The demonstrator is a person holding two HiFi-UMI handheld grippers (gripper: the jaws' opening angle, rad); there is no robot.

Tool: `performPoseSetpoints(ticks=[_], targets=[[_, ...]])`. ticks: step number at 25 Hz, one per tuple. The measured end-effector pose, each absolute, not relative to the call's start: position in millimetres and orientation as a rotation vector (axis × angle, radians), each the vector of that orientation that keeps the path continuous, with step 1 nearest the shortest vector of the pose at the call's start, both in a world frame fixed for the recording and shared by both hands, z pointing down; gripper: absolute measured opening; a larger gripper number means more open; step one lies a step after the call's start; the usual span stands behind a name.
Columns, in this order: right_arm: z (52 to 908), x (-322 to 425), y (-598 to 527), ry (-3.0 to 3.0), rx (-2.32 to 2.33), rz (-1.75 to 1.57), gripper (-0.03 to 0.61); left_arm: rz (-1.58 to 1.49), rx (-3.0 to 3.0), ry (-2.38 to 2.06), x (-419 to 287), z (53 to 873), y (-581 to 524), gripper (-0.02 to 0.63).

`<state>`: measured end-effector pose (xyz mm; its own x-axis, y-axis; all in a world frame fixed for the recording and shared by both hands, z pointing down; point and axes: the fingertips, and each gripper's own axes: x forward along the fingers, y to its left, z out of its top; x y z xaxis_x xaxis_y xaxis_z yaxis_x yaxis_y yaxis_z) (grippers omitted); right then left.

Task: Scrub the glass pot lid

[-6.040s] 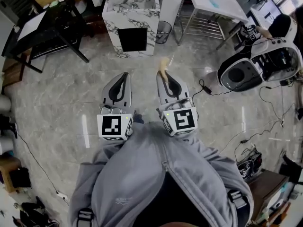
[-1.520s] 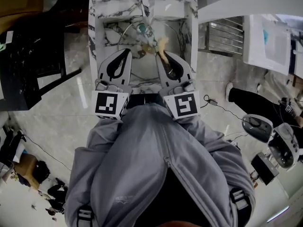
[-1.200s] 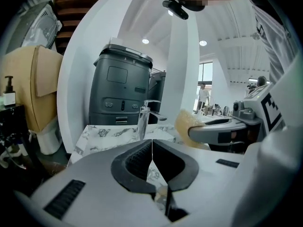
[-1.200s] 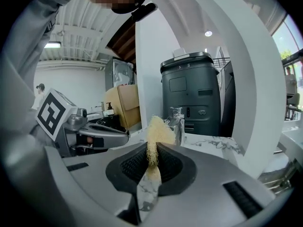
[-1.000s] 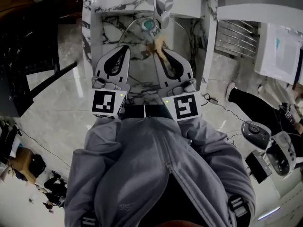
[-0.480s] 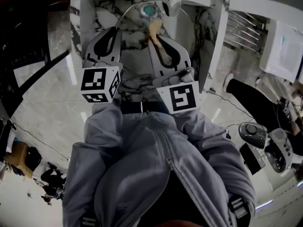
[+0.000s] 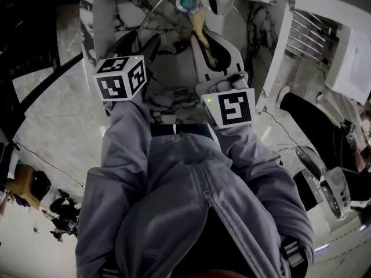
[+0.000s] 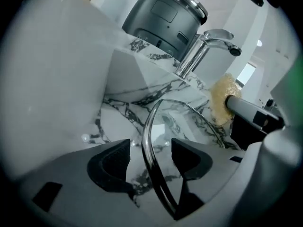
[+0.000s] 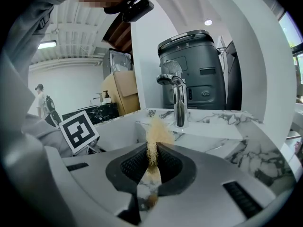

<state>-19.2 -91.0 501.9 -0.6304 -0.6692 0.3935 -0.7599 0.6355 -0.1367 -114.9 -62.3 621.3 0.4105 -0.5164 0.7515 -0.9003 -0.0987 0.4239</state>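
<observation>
Left gripper (image 8: pixel 150 151): jaws just swung wide, astride the lid's rim at the sink's (image 7: pixel 87 28) near side, not pressing it.
Right gripper (image 9: pixel 152 157): jaws pinched narrow on tan scrubber (image 9: pixel 154 131), above sink.
Glass pot lid (image 8: pixel 145 136): on edge inside sink, tilted; plane running near-to-far, toward sink's faucet (image 9: pixel 179 103).
Change: left gripper lower into sink than before, rolled.

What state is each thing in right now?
Left gripper: jaws have just been opening; glass lid rim between them, ungripped.
Right gripper: shut on scrubber.
Glass lid: propped on edge in sink.
Scrubber: clamped in right jaws.
Faucet: no water running.
</observation>
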Motion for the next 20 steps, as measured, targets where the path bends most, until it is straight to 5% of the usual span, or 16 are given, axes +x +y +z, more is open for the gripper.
performPoseSetpoints(ticks=[3, 6, 13, 20], targets=[[504.3, -15.7, -91.8, -2.548, 1.156, 0.425, 0.048, 0.453, 1.704, -1.189, -112.6, 630.3, -58.6, 0.271], [505.0, -15.1, -90.1, -2.548, 1.147, 0.419, 0.048, 0.362, 1.69, -1.14, -104.7, 627.0, -59.1, 0.169], [506.6, -13.5, -82.5, -2.549, 1.136, 0.436, 0.048, 0.223, 1.759, -1.1, -93.1, 594.8, -60.9, 0.075], [506.5, -12.4, -78.2, -2.548, 1.133, 0.437, 0.048, 0.219, 1.89, -1.094, -75.0, 557.8, -64.7, 0.035]])
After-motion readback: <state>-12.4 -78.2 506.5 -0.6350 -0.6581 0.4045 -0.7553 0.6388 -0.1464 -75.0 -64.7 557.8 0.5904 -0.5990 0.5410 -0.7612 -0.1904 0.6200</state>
